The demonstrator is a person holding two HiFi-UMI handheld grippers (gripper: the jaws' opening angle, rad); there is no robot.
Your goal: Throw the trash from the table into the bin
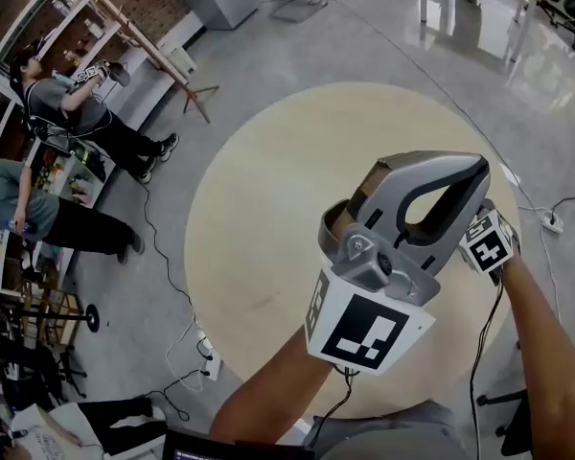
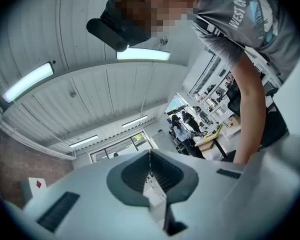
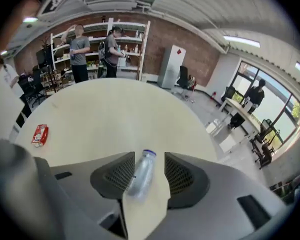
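Right gripper (image 3: 149,158): jaws apart, astride a clear plastic bottle (image 3: 140,176) lying on the round table (image 3: 115,109), pads not clamped on it. A red packet (image 3: 40,134) lies well apart, towards the table's edge. Left gripper (image 2: 150,154): jaws together, empty, pointing towards the ceiling.

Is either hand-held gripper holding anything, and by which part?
Nothing is held. The right hand-held gripper is open, with a bottle on the table between its jaws, ungripped. The left hand-held gripper is shut and empty.
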